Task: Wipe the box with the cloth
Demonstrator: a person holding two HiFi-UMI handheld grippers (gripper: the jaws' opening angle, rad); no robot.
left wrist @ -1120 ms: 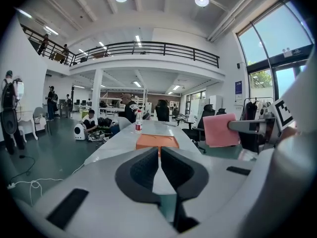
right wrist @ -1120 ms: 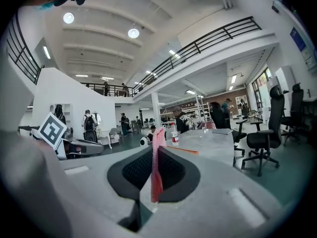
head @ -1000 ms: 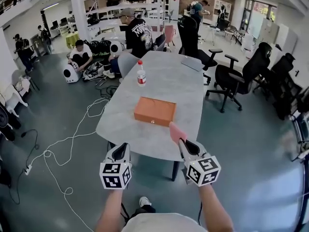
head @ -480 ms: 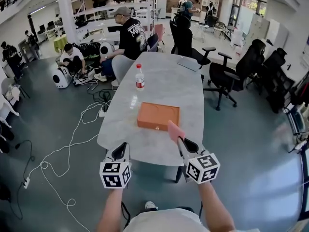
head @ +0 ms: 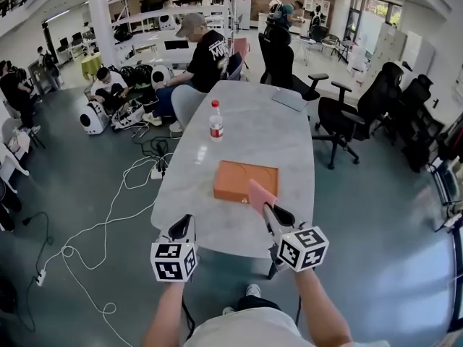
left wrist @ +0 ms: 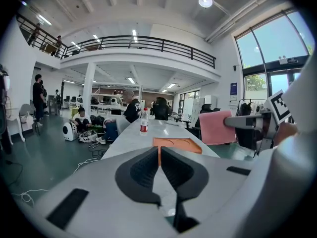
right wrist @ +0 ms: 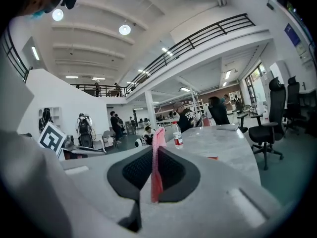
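Two grippers were held at the near end of the grey bench point(head: 249, 132). The right gripper point(head: 273, 212) was clamped on the pink cloth point(head: 260, 195), which stood up from its jaws at the near right corner of the orange box point(head: 242, 181); whether cloth and box touched could not be told. The box lay flat on the bench, with a capped bottle point(head: 215, 120) upright well beyond it. The left gripper point(head: 183, 225) had its jaws together on nothing, apart from the box
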